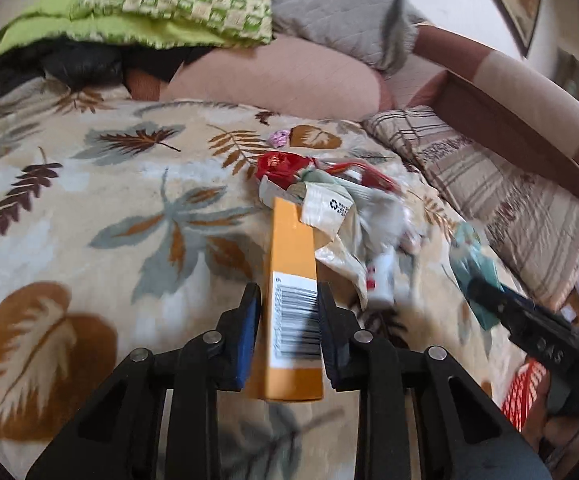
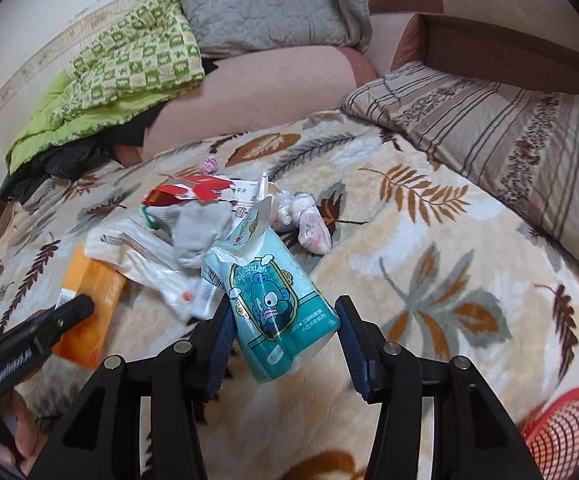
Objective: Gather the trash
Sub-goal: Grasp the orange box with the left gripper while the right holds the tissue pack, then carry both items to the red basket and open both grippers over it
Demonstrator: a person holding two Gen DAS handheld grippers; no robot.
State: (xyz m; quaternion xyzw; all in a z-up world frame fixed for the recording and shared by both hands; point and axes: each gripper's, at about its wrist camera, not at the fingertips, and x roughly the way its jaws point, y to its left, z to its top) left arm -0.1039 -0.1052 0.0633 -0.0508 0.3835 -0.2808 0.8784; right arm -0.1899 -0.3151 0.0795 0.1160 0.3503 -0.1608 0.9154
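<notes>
My left gripper [image 1: 288, 289] is shut on a long orange box [image 1: 291, 248] with a barcode, held lengthwise between the blue pads. The same box [image 2: 93, 292] shows in the right wrist view under the left gripper's black finger [image 2: 75, 308]. My right gripper [image 2: 284, 301] is shut on a teal tissue pack [image 2: 273, 300] printed with a cartoon figure; that pack [image 1: 469, 256] looks blurred in the left wrist view. Beyond both lies a trash pile: a red wrapper [image 2: 185, 194], a white plastic bag [image 2: 137, 244], a grey cloth [image 2: 199, 232], crumpled tissues [image 2: 309, 228] and a small pink ball [image 2: 208, 166].
Everything lies on a bed with a leaf-patterned blanket [image 2: 429, 280]. A red mesh basket [image 2: 565, 428] sits at the near right edge. A striped pillow [image 2: 489, 128], a pink bolster [image 2: 269, 96], green bedding [image 2: 129, 68] and a grey quilted pillow [image 2: 265, 8] line the far side.
</notes>
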